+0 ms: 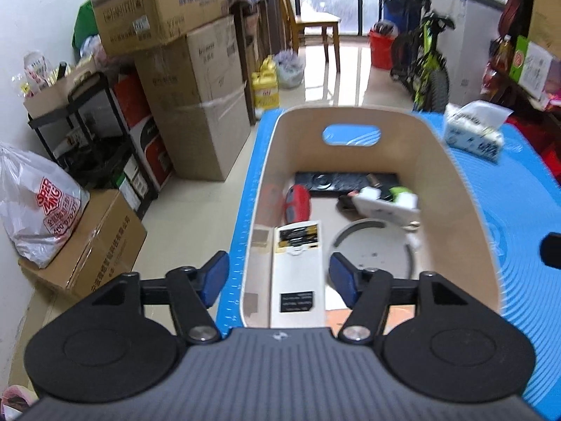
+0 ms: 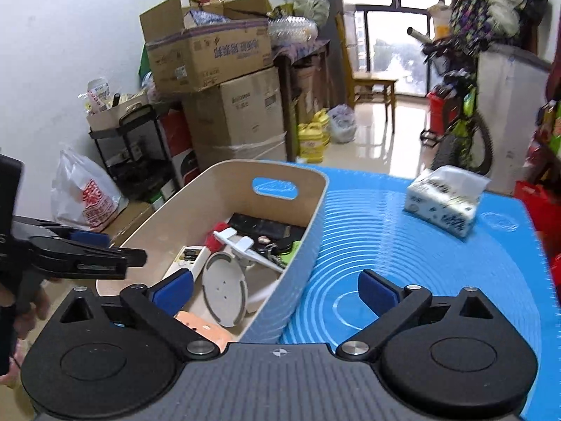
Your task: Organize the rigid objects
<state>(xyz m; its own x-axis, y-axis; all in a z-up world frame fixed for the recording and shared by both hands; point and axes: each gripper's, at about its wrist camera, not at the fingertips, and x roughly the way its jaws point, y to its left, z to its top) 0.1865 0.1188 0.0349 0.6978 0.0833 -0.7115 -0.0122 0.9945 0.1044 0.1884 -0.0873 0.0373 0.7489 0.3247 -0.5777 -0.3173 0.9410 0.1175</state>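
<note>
Left wrist view looks straight down into the beige bin (image 1: 455, 189) on the blue mat (image 1: 519, 210): white remote (image 1: 298, 263) with battery bay exposed, round white disc (image 1: 371, 249), red item (image 1: 297, 203), black flat device (image 1: 345, 182), white bracket (image 1: 385, 207). Left gripper (image 1: 278, 277) jaws apart, empty, above the remote. Right wrist view adds the bin's outer wall, keys (image 2: 271, 254), tissue pack (image 2: 445, 203). Right gripper (image 2: 277, 293) spread wide, empty, straddling the bin's near wall. Peach item (image 2: 201, 328) half hidden behind its finger; motion blur throughout.
</note>
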